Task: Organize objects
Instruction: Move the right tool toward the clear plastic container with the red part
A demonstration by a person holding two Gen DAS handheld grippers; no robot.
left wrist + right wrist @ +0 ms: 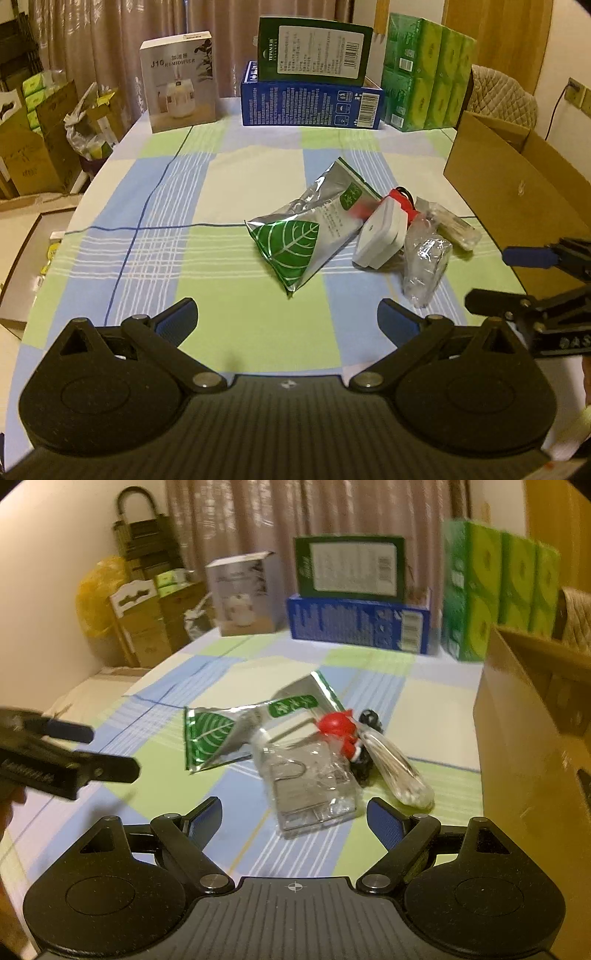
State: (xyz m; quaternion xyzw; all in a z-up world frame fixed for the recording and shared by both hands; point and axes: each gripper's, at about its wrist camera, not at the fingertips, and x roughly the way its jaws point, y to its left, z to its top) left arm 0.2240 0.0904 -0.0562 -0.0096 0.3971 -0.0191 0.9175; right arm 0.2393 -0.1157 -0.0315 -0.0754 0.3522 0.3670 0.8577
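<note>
Left wrist view: my left gripper [288, 317] spread, nothing between pads, over checked tablecloth [221, 184]. Far left, grey box [179, 81] reads "J10 HUMIDIFIER". Crinkled foil pouch [299, 236] with green leaf print lies mid-table, white plastic block [380, 236] touching its right.

Right wrist view: my right gripper [293, 819] spread, empty; clear plastic pack [314, 786] just beyond. Cardboard box [528, 760] right.

Curtain [110, 37] behind, floor cartons [33, 147] beside.
</note>
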